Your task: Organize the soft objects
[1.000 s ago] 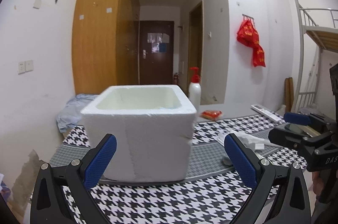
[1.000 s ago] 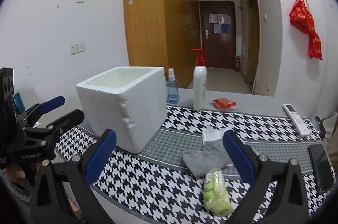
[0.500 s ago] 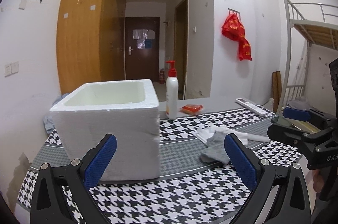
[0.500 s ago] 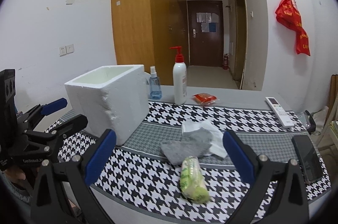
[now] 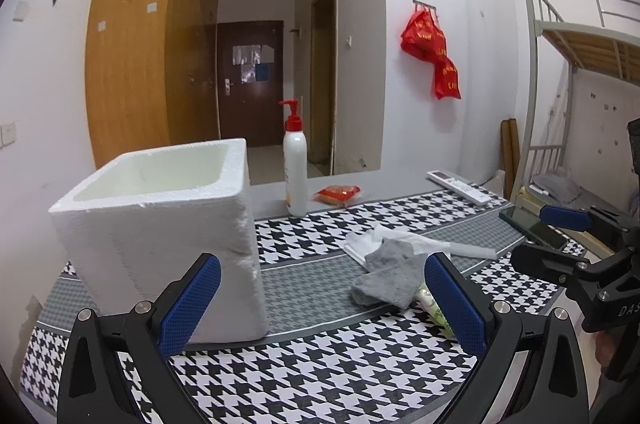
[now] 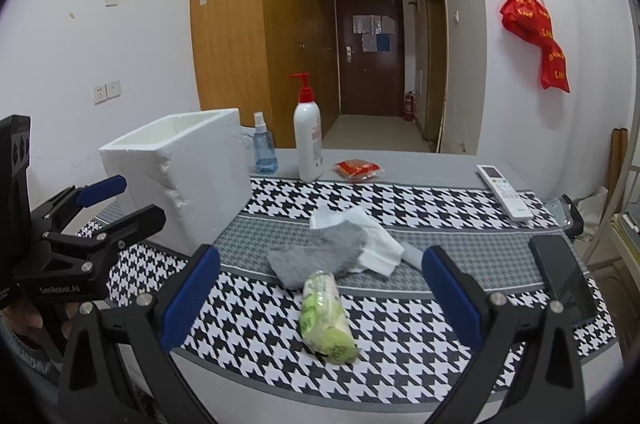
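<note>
The right gripper (image 6: 320,288) is held wide apart and empty, like the left gripper (image 5: 320,294); the green pack (image 6: 326,316) lies just ahead between its fingers. The grey sock (image 6: 316,258) beyond could be snagged together with it.

foam box (image 6: 180,176) on surface (image 6: 400,328) at left; sock (image 6: 316,258) to its right, overlapping tissue (image 6: 372,236) behind it; wrapped roll (image 6: 326,316) just in front of sock; pump bottle (image 6: 308,136) behind; remote (image 6: 504,192) far right

dorm room — bunk bed (image 5: 580,36) | wardrobe (image 6: 248,24) | entry door (image 6: 370,52)
</note>
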